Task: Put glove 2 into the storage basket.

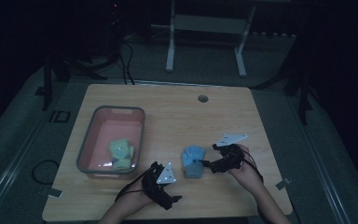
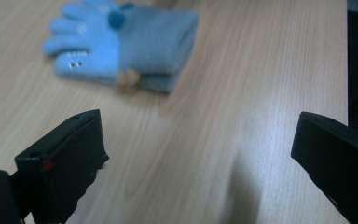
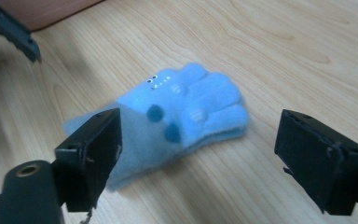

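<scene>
Blue glove (image 1: 193, 161) flat on tabletop (image 1: 177, 116), right of pink bin (image 1: 87, 140). Right hand-held gripper (image 1: 208, 164) jaws wide, nothing gripped, just beside glove. Left hand-held gripper (image 1: 177, 199) wide, empty.

My tongs: both black, blocky square-ended jaws. Left gripper (image 1: 175, 199) and right gripper (image 1: 208, 164) each carry a grey three-cornered plate on top, dotted with holes. Black cables trail back. Red marks on left jaw.
</scene>
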The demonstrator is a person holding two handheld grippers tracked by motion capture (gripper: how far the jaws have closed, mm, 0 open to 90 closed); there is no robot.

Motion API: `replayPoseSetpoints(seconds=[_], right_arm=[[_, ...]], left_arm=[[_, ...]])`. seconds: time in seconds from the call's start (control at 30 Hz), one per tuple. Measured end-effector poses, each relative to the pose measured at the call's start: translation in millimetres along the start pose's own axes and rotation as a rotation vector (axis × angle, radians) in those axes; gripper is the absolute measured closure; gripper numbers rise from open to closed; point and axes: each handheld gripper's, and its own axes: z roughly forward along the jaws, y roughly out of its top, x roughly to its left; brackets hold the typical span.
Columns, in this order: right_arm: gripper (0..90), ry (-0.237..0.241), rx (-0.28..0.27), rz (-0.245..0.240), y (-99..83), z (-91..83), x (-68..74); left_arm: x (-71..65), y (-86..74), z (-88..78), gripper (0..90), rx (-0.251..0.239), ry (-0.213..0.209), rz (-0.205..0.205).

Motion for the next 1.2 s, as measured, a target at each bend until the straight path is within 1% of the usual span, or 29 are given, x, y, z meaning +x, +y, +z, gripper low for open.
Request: replayPoseSetpoints(seconds=[0.03,0.07,0.1,0.13,0.23,0.3,0.37,0.4,0.43,0.5,0.53,0.57,0.63,0.7,0.73,0.77,0.83,0.9,0.93,0.97,1.0,1.03,1.07,1.1,1.13,1.17,1.2], right_arm=[[14.2,-0.016,-0.009,-0.012,0.0,-1.4,-0.3],[14.2,-0.027,-0.010,-0.026,0.3,-2.9,-0.7],[14.2,-0.033,-0.010,-0.031,0.7,-4.5,-0.9],[14.3,-0.036,-0.011,-0.026,1.2,-6.0,-1.4],[14.1,-0.016,-0.002,-0.004,2.2,-9.4,-3.3],[14.1,0.019,-0.006,0.013,2.3,-10.4,-5.6],[14.0,0.019,-0.030,0.005,2.1,-11.6,-6.7],[14.1,0.018,-0.035,0.006,2.4,-12.5,-7.6],[14.2,0.024,-0.038,0.009,2.6,-13.0,-8.5],[14.1,0.028,-0.041,0.005,2.9,-13.3,-9.2],[14.2,0.029,-0.048,0.004,2.9,-13.7,-9.7],[14.3,0.037,-0.045,0.019,3.4,-13.5,-12.3],[14.4,0.044,-0.063,0.036,3.7,-13.5,-14.7],[14.5,0.066,-0.066,0.063,4.2,-13.5,-16.4],[14.6,0.074,-0.067,0.074,4.5,-13.3,-16.9],[14.7,0.075,-0.067,0.090,5.0,-13.1,-17.9],[14.6,0.087,-0.062,0.112,6.2,-13.0,-19.3],[14.0,0.079,-0.060,0.122,6.9,-11.7,-18.5],[13.7,0.077,-0.054,0.124,7.4,-10.6,-18.0],[12.8,0.080,-0.053,0.131,7.7,-9.4,-17.4],[12.4,0.075,-0.054,0.141,8.4,-8.3,-16.7],[12.0,0.069,-0.059,0.152,9.3,-7.4,-16.3],[11.6,0.068,-0.062,0.165,10.1,-6.7,-16.2],[11.6,0.076,-0.071,0.185,11.5,-5.1,-17.0],[11.6,0.078,-0.071,0.192,12.3,-3.8,-17.4],[13.5,0.076,-0.065,0.199,13.5,-1.6,-17.7],[18.5,0.062,-0.057,0.197,14.6,0.9,-18.1]], left_arm=[[0.8,0.9,0.4,3.1,0.005,0.006,0.005],[1.2,1.5,1.2,4.3,0.008,0.023,0.015],[1.5,2.0,2.5,5.1,0.008,0.030,0.016],[2.1,2.6,3.8,5.1,0.012,0.027,0.020],[2.7,5.6,7.2,6.1,0.014,0.032,0.045],[3.1,8.3,8.9,7.5,0.003,0.031,0.063],[4.3,11.4,11.0,10.3,0.003,0.029,0.086],[5.3,12.9,12.8,10.3,0.007,0.023,0.086],[6.4,14.1,14.5,10.6,0.017,0.021,0.095],[6.6,15.2,16.6,13.3,0.018,0.024,0.101],[7.6,17.6,20.0,13.3,0.023,0.024,0.113],[8.0,19.2,22.3,14.5,0.024,0.023,0.122],[8.5,22.0,25.9,15.1,0.026,0.019,0.137],[8.0,24.6,28.3,16.5,0.016,0.025,0.150],[8.0,26.5,29.7,18.6,0.010,0.019,0.163],[8.1,28.3,31.0,20.0,0.012,0.023,0.172],[8.1,31.4,33.4,21.6,0.012,0.017,0.196],[8.4,33.9,36.0,23.1,0.013,0.011,0.210],[8.4,34.8,37.4,25.4,0.014,0.011,0.220],[8.7,35.5,38.9,25.9,0.017,0.010,0.229],[9.3,36.0,40.4,26.7,0.018,0.002,0.231],[9.5,36.5,41.7,29.6,0.021,0.006,0.236],[10.1,37.3,43.9,30.7,0.025,0.003,0.244],[10.6,37.6,45.4,31.7,0.025,-0.004,0.241],[11.4,38.1,47.6,32.9,0.030,-0.012,0.233],[12.3,38.3,49.8,33.7,0.039,-0.015,0.235],[12.2,38.1,52.0,33.9,0.042,-0.008,0.238]])
